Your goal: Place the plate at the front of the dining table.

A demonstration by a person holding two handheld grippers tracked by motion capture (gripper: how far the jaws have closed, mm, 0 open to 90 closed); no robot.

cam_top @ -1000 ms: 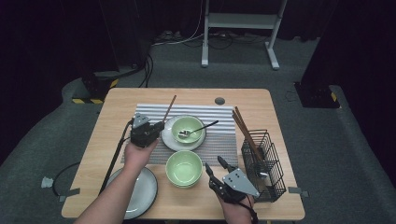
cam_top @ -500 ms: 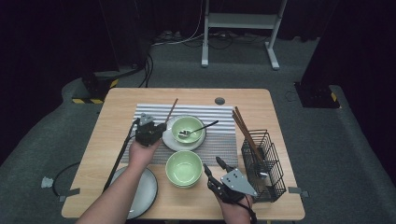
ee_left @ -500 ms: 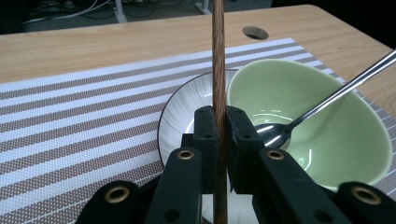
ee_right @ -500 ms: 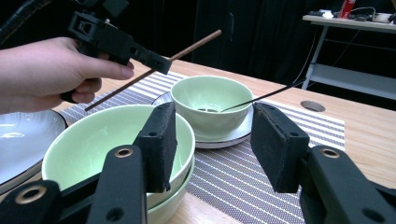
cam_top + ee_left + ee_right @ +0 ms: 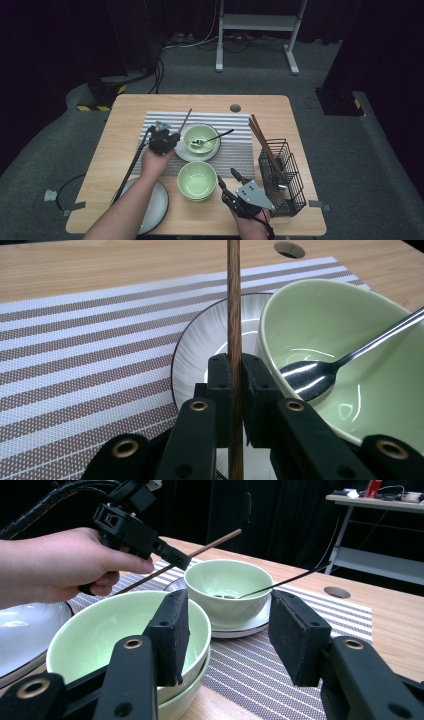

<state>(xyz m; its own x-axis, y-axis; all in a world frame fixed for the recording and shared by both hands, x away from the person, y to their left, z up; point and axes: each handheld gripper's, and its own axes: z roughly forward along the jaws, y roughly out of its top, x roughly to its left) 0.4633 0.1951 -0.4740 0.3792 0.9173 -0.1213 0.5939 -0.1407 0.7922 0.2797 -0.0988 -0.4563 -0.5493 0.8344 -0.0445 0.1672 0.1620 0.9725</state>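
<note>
Dark curtains and a grey carpet ring the wooden table (image 5: pixel 125 125), and a striped placemat (image 5: pixel 235 150) covers the middle of it. Over on the left, the left gripper (image 5: pixel 167 141) has its jaws clamped tight on a single brown chopstick (image 5: pixel 233 315); in the left gripper view the stick runs straight up between the black jaws, pinched on both sides. From the high view the chopstick angles up and away past the rim of the white saucer (image 5: pixel 182 152), with its far tip above the placemat. Right beside it sits the far green bowl (image 5: pixel 201 139) on that saucer, a metal spoon (image 5: pixel 212 138) resting inside with its handle sticking out over the rim toward the right.

Down at the near edge, the right gripper (image 5: pixel 229 181) sits with its jaws spread wide and nothing between them. The right gripper view looks across stacked green bowls (image 5: pixel 125 640) just in front of its left jaw, and beyond them shows the person's hand (image 5: pixel 65 565) wrapped around the left gripper, holding the chopstick lifted above the placemat.

A wire basket (image 5: pixel 285 175) stands at the right edge of the table with more chopsticks leaning out of it. A grey plate (image 5: pixel 155 205) lies at the near left corner, partly under the person's forearm.
</note>
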